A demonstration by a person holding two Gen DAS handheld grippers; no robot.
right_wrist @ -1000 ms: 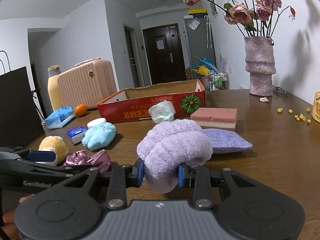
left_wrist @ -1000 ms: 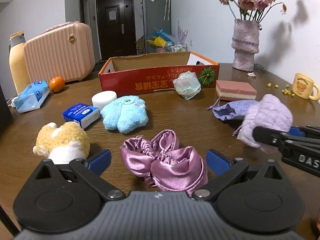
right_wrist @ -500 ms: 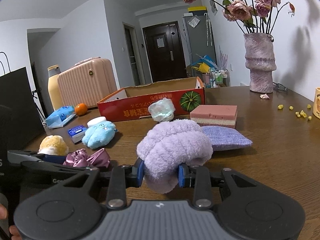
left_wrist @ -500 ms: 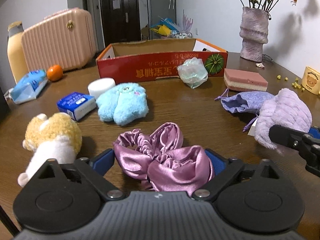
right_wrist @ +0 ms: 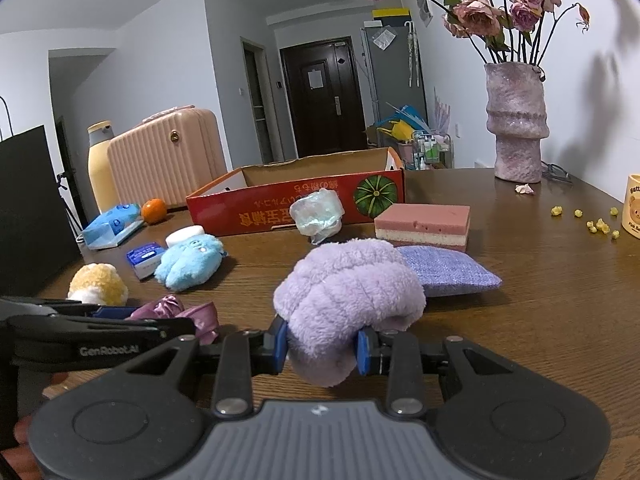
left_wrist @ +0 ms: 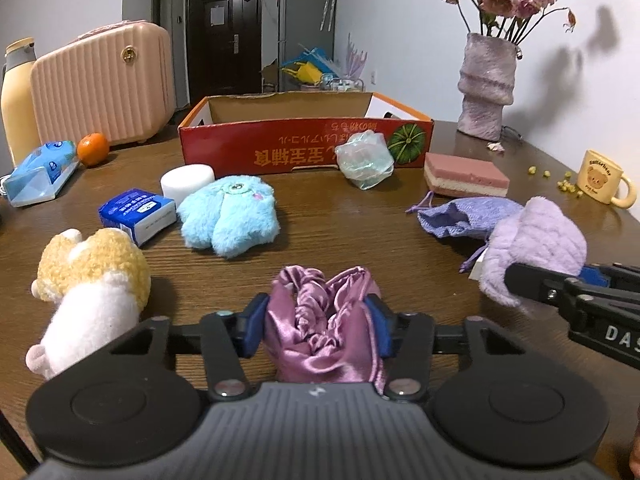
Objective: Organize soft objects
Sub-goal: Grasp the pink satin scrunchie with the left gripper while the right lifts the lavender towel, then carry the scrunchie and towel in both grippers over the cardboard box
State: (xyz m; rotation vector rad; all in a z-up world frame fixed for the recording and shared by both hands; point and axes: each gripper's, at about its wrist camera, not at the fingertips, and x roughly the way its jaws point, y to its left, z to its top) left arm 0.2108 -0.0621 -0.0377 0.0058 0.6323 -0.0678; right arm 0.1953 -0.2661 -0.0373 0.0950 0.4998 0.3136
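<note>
Now my left gripper [left_wrist: 318, 322], its jaws just closing, pinches the shiny mauve satin scrunchie [left_wrist: 324, 324] in front of the red cardboard box [left_wrist: 304, 148]; my right gripper [right_wrist: 322, 346] clamps the fluffy lilac plush headband [right_wrist: 348, 292], also before that box.

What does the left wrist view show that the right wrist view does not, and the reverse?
Only the left wrist view: the left tool head-on, just closed and squeezing the pink satin scrunchie, and the whole yellow bear mug.

Only the right wrist view: the right tool clamping the lilac plush from behind, and a black bag at left.

Both: the red cardboard box, blue plush and vase.
</note>
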